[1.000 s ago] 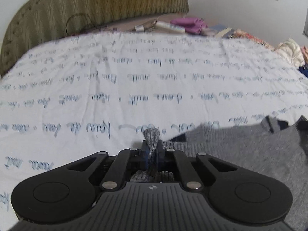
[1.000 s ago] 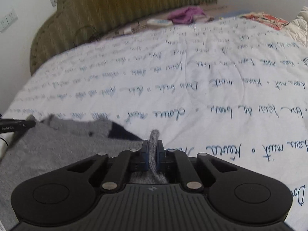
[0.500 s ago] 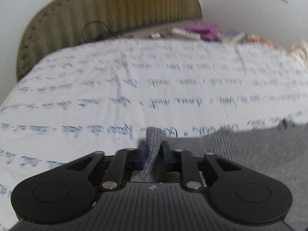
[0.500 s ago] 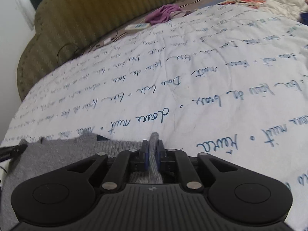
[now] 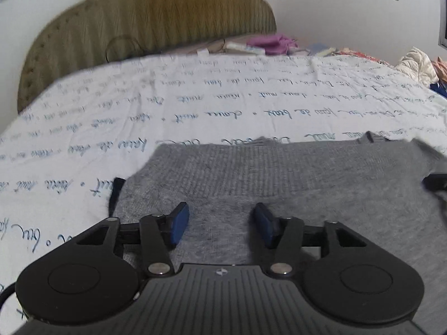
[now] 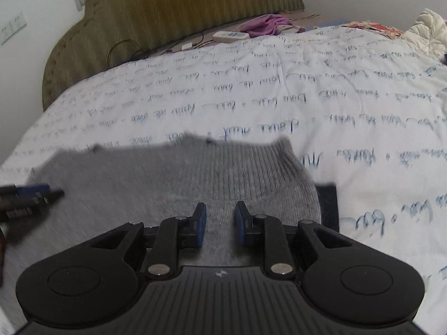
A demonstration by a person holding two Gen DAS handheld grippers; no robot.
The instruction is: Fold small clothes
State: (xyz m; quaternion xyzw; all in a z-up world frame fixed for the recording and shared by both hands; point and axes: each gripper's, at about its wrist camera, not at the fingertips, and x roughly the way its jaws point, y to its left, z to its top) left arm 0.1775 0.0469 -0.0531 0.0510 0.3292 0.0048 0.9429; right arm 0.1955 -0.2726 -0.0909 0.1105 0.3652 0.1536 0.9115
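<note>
Sweater (image 5: pixel 279 184), grey knit, lay folded on the bedspread (image 5: pixel 195 106); both grippers had pinched its edge half a second earlier. Left gripper (image 5: pixel 220 220) and right gripper (image 6: pixel 220 220) now stood spread, empty: fold released, next fold likely pending.

The bed (image 5: pixel 195 103) wears a white cover with blue script; a grey sweater (image 5: pixel 279 184) lies flat on it. Near the headboard (image 5: pixel 156 19) lie a purple cloth (image 5: pixel 273 42) and a remote (image 6: pixel 230 35).

Your left gripper (image 5: pixel 220 222), right gripper (image 6: pixel 220 223): black ribbed bodies, round side discs, silver screws, blue pads (image 5: pixel 178 223).
</note>
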